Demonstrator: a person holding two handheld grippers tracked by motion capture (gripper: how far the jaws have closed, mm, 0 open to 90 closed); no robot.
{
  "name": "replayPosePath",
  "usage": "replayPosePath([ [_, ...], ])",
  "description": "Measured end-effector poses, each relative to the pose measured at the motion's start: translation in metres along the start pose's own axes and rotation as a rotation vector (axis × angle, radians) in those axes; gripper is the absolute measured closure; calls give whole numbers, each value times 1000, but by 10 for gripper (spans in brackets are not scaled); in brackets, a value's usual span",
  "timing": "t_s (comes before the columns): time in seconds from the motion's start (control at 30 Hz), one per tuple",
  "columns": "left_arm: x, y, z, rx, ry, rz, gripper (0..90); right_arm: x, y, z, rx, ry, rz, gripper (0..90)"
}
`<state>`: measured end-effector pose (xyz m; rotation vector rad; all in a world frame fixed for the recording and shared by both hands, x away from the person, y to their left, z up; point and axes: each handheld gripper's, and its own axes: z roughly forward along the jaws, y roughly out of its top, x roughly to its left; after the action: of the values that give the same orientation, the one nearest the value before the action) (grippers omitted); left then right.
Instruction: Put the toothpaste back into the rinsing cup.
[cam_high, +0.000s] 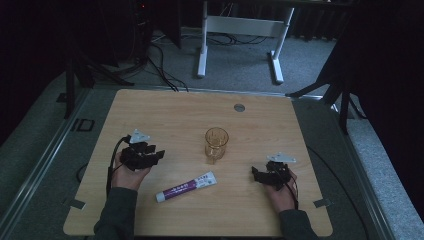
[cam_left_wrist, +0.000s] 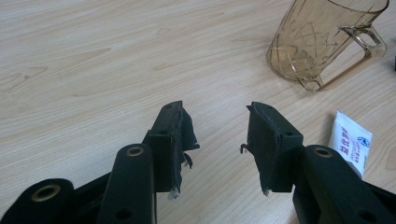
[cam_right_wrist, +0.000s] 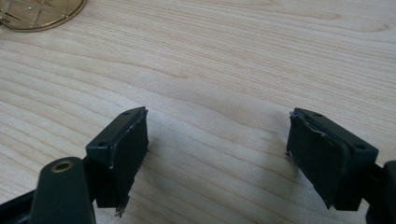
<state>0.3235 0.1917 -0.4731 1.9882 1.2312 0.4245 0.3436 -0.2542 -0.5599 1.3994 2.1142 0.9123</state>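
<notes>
Two things in play: an amber mug and a toothpaste tube, both lying between your grippers on the wooden table (cam_high: 150, 107).
Table: pale wood grain, with a small round grey cap (cam_high: 239, 107) set in it near the far edge.
Left gripper (cam_high: 159, 153): released, jaws standing apart over bare wood with nothing between them; it sits left of the mug, pointing toward the middle.
Right gripper (cam_high: 255, 174): also released, jaws spread wider, holding nothing; it rests right of the tube's flat end, well apart from it.
Mug (cam_high: 216, 144): clear amber plastic with a cut pattern, upright near the table's centre; in the left gripper view (cam_left_wrist: 322, 39) its handle faces that gripper's right side.
Toothpaste tube (cam_high: 185, 187): lying flat in front of the mug, near it but not touching, white cap toward your left, crimped end toward the mug.
Step in hand, as I judge it: reaching in to pick up the tube, likely to stand it in the mug.
How to do it well: bring one gripper square across the tube's body, not the slippery cap or the thin crimp; close gently so paste does not squeeze out; steady the mug with your other gripper, since light plastic will tip.
Writing: purple band with white characters on the tube, too small to read; blue print on the crimped end (cam_left_wrist: 351, 141) is likewise illegible.
</notes>
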Motion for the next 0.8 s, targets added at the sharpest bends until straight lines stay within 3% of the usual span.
replayPosePath([
  [0.8,-18,6,-1,45,5,52,542,0,0,0,-1,0,-3,206],
])
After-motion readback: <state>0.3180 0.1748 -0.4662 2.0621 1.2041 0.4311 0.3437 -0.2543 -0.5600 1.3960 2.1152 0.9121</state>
